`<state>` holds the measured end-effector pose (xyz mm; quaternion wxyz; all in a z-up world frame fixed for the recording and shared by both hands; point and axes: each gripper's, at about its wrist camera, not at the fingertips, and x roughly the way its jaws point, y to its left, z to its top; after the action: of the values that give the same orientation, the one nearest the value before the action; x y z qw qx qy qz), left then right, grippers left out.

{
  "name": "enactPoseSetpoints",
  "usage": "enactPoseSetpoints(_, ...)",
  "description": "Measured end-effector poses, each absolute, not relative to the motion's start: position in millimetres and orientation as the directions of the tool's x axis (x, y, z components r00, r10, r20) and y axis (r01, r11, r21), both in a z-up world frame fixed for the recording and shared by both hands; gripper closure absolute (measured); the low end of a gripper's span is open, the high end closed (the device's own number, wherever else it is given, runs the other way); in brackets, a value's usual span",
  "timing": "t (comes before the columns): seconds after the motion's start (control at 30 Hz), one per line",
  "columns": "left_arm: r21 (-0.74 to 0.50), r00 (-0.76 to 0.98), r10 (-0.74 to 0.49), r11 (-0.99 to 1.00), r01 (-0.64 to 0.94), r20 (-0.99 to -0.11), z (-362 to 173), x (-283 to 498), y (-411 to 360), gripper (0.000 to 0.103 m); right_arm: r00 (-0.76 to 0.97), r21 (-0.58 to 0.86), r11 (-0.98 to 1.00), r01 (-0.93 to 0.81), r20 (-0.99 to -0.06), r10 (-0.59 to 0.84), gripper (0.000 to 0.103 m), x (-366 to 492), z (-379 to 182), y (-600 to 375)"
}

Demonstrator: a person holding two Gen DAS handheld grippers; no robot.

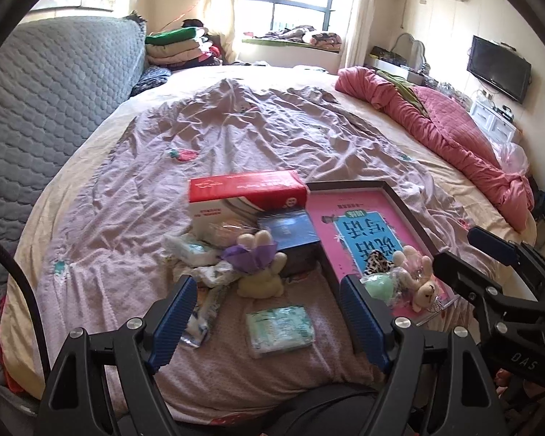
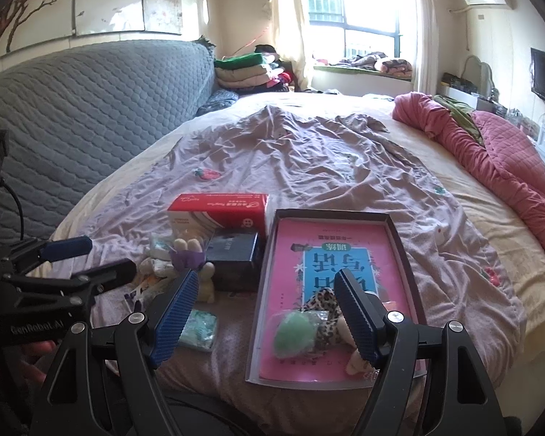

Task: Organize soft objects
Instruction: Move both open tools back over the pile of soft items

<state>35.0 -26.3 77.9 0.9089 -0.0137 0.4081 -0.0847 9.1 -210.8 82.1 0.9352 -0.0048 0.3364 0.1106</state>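
From the left wrist view, the left gripper (image 1: 269,321) hangs over the near end of the bed (image 1: 91,167) with its blue-padded jaws spread wide and nothing between the pads; a wrapped pack of tissues (image 1: 279,330) lies on the mauve bedspread (image 1: 254,138) in the gap below them, untouched. Just beyond sits a pale plush rabbit (image 1: 259,272) with a purple wrap round its neck, leaning against a dark blue box (image 1: 290,236), and behind both stands a red and white carton (image 1: 247,196). More small white packets (image 1: 192,250) lie crumpled to the rabbit's left. To the right a shallow dark-rimmed tray (image 1: 345,185) lined with a pink printed sheet holds a green puff (image 1: 379,287), a leopard-print piece (image 1: 379,259) and a small plush animal (image 1: 425,290). The right gripper (image 1: 468,250) shows at the right edge, jaws apart and empty. From the right wrist view, the right gripper (image 2: 265,312) hovers over the tray (image 2: 330,212), released, with the green puff (image 2: 294,334) and the leopard-print piece (image 2: 323,312) lying in the tray's near end below its jaws, not clasped. The plush rabbit (image 2: 200,269) and tissue pack (image 2: 200,330) lie left of the tray on the bedspread, and the left gripper (image 2: 87,258) reaches in from the left, open and empty.
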Motion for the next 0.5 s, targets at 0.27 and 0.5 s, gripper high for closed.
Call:
enactPoseSetpoints(0.27, -0.103, 0.657, -0.132, 0.991, 0.083, -0.742, 80, 36, 8, 0.023, 0.739, 0.057, 0.967, -0.249, -0.634, 0.228, 0.025, 11, 83, -192)
enactPoseSetpoints(0.5, -0.107, 0.639, -0.116, 0.993, 0.053, -0.76, 68, 39, 35, 0.023, 0.712, 0.05, 0.951, -0.307, -0.651, 0.264, 0.025, 14, 72, -170)
